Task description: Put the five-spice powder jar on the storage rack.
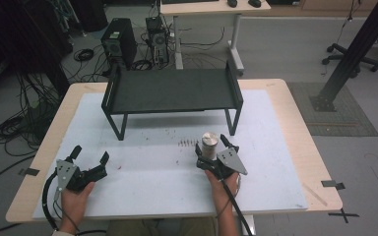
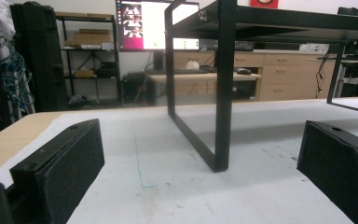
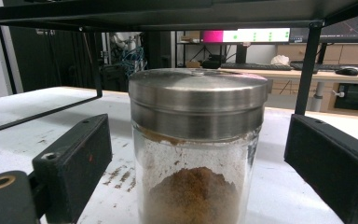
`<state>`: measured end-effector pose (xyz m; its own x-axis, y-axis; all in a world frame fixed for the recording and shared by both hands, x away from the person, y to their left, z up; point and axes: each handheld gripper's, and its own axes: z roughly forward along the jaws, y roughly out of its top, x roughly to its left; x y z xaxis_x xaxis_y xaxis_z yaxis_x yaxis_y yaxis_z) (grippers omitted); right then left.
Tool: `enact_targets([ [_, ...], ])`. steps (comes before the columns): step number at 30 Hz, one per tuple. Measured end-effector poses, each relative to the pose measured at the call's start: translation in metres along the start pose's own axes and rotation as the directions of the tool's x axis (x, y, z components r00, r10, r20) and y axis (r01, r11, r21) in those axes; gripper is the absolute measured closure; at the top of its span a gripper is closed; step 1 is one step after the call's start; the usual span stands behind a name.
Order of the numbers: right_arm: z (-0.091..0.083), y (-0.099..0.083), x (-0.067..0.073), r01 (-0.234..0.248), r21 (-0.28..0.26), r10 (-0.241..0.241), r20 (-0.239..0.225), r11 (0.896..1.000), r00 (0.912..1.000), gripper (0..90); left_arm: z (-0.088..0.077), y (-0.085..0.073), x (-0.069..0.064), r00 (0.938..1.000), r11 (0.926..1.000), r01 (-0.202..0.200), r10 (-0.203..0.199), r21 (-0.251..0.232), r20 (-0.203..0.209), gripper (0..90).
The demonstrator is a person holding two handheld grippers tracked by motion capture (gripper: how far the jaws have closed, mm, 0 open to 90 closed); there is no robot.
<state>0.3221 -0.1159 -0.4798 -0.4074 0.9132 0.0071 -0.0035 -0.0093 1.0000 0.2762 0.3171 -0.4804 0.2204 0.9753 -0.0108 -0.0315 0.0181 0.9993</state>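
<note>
A glass jar point(image 1: 209, 145) with a steel lid and brown powder inside stands on the white mat, just in front of the black shelf point(image 1: 172, 91). My right gripper point(image 1: 215, 146) is open around it; in the right gripper view the jar point(image 3: 197, 149) sits upright between the two pads point(image 3: 74, 163) with gaps on both sides. My left gripper point(image 1: 89, 154) rests at the mat's front left, open and holding nothing. In the left gripper view its pads point(image 2: 60, 172) frame the shelf's left leg point(image 2: 223, 93).
The white mat point(image 1: 147, 182) covers most of the wooden table point(image 1: 305, 147). Brown powder specks point(image 1: 187, 143) lie on the mat left of the jar. The shelf stands on thin legs with open space beneath. Computers and cables sit on the floor behind the table.
</note>
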Motion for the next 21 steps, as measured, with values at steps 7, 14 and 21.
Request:
enact_targets([
  [7, 0.0001, 0.0, -0.0001, -0.002, 0.001, 0.002, -0.004, 1.0, 1.0, 11.9, 0.0, 0.0, 0.0, 1.0, 1.0, 0.0, 0.0, 0.0, 0.0, 0.8],
  [14, 0.0001, 0.0001, -0.0002, -0.001, 0.004, 0.001, -0.009, 1.0, 1.0, 18.2, 0.0, 0.0, 0.0, 1.0, 1.0, 0.0, 0.0, 0.0, 0.0, 0.8],
  [21, 0.0001, 0.0002, -0.0004, 0.001, 0.006, -0.001, -0.022, 1.0, 0.9998, 33.5, 0.0, 0.0, 0.0, 1.0, 1.0, 0.0, 0.0, 0.0, 0.0, 0.8],
])
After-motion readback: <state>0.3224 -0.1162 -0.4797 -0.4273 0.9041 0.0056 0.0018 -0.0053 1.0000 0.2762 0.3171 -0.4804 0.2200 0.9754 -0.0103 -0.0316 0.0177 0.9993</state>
